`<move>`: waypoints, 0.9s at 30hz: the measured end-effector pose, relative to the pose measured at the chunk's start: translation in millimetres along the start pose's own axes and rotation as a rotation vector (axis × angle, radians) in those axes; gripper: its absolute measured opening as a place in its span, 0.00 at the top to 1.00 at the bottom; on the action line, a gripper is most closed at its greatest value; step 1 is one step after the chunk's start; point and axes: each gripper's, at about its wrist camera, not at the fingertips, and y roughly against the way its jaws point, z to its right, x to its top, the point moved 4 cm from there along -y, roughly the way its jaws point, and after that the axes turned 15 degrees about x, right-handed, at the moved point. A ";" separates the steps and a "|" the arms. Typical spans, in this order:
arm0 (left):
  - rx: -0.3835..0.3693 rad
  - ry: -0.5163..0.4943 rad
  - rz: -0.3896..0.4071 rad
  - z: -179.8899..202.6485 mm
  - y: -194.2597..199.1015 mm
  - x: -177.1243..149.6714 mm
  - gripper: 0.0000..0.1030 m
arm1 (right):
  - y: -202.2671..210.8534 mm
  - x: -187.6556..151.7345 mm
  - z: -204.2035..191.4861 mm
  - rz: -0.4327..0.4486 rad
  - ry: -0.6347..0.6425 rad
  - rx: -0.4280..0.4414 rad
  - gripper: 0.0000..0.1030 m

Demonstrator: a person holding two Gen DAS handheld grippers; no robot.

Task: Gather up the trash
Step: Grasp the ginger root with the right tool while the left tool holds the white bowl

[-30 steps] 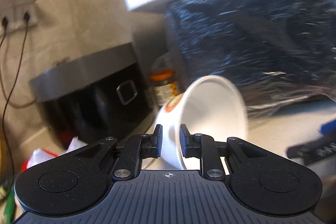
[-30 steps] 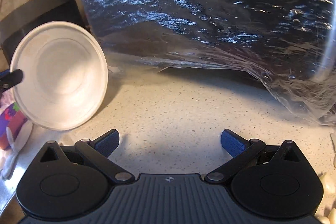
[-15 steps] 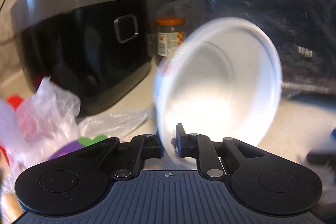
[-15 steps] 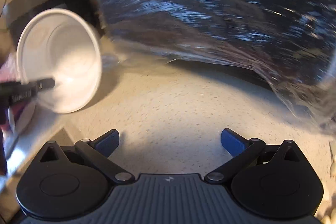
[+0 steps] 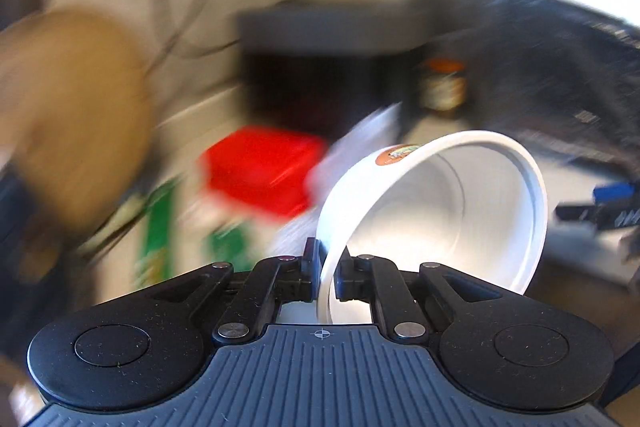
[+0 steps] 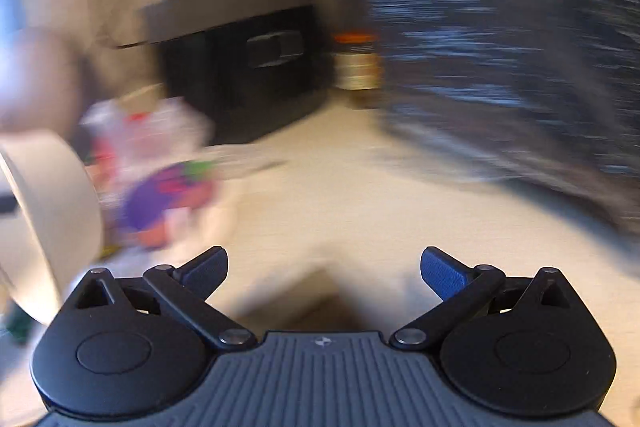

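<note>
A white paper bowl (image 5: 432, 211) with an orange label near its rim lies tipped on its side, mouth toward the right. My left gripper (image 5: 327, 269) is shut on its rim, one pad inside and one outside. The same bowl (image 6: 48, 219) shows blurred at the left edge of the right wrist view. My right gripper (image 6: 324, 267) stands open over the pale speckled counter (image 6: 360, 211) with nothing between its blue-padded fingers. A black trash bag (image 6: 512, 39) fills the upper right. A heap of crumpled plastic wrappers (image 6: 160, 171) lies left of centre.
A black appliance with a grey lid (image 6: 248, 47) stands at the back by the wall, an orange-lidded jar (image 6: 356, 63) beside it. A red pack (image 5: 260, 171), green-printed wrappers (image 5: 160, 227) and a blurred brown shape (image 5: 72, 115) sit at the left. Both views are motion-blurred.
The left gripper has closed on the bowl's rim and carried it left, bringing the red pack and brown shape into view. The right gripper swung left too, still open.
</note>
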 end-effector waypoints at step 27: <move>-0.158 0.211 -0.133 -103.6 -7.2 -96.9 0.85 | -138.6 25.9 -109.4 -0.065 -0.008 -0.013 0.33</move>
